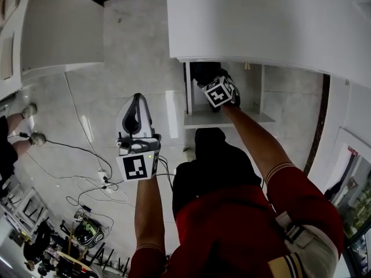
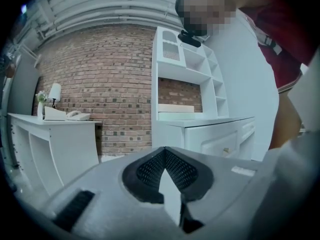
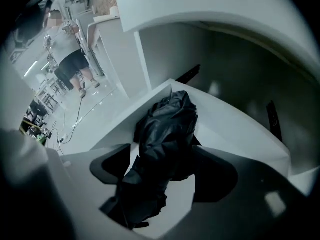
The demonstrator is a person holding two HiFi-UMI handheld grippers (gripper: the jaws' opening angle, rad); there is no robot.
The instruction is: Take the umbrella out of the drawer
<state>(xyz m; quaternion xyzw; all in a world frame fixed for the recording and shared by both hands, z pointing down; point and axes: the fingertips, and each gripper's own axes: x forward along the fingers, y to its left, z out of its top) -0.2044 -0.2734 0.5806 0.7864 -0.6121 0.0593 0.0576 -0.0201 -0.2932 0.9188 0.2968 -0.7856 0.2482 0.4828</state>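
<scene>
The black folded umbrella (image 3: 167, 129) lies in the open white drawer (image 3: 235, 119) under the cabinet. My right gripper (image 3: 165, 159) points steeply down into the drawer, its jaws spread wide on either side of the umbrella, and I see no grip on it. In the head view, the right gripper (image 1: 213, 80) reaches into the drawer (image 1: 243, 119), where the umbrella (image 1: 204, 71) shows as a dark mass. My left gripper (image 1: 138, 97) hangs over the floor to the left, apart from the drawer. Its fingertips meet with nothing between them, as the left gripper (image 2: 164, 151) view shows.
The white cabinet top (image 1: 261, 16) overhangs the drawer. Cables (image 1: 87, 155) trail over the tiled floor at left, near another person's feet (image 1: 29, 110). A white counter (image 1: 58, 28) stands at the far left. A brick wall (image 2: 100, 84) and white shelving (image 2: 185, 79) lie ahead of the left gripper.
</scene>
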